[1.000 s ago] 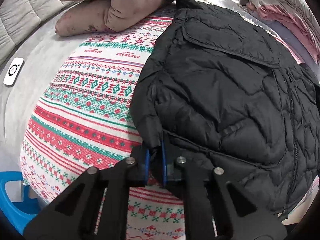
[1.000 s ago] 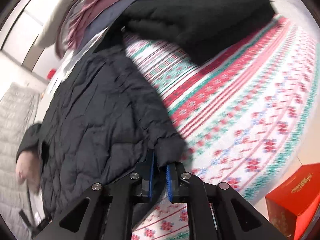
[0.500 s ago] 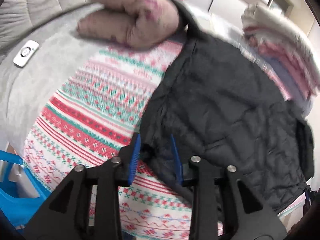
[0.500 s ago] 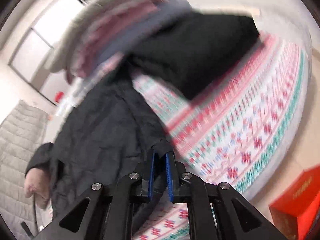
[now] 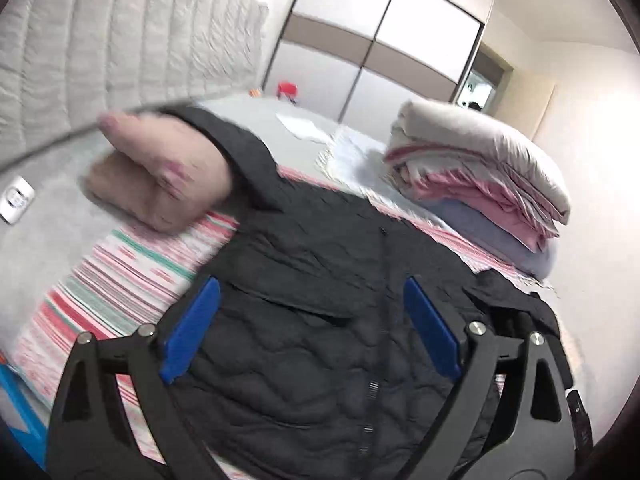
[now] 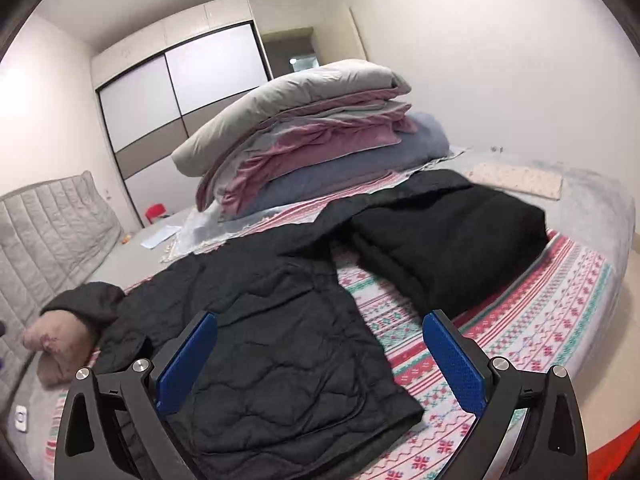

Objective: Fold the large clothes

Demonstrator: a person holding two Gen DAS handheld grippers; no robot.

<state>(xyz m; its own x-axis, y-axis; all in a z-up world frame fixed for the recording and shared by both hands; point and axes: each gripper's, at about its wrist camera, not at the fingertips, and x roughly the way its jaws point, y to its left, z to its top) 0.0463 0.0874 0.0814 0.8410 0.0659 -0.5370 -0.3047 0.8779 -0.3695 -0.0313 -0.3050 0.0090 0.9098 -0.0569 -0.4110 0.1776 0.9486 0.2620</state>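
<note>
A black quilted jacket (image 5: 320,328) lies spread flat, front up, on a patterned red, green and white blanket (image 5: 120,276) on the bed. It also shows in the right wrist view (image 6: 264,344). My left gripper (image 5: 310,328) is open and empty, raised above the jacket. My right gripper (image 6: 320,354) is open and empty, raised above the jacket's lower right hem. One sleeve reaches up to a pink pillow (image 5: 160,176). A second black garment (image 6: 452,236) lies folded to the right.
A stack of folded quilts (image 6: 304,140) sits at the far side of the bed, also in the left wrist view (image 5: 480,176). A padded headboard (image 5: 120,56) and wardrobe (image 6: 180,92) stand behind. A white remote (image 5: 16,198) lies on the grey sheet.
Both grippers let go of the jacket's bottom corners, opened wide and lifted back. The jacket now lies flat on the blanket.
</note>
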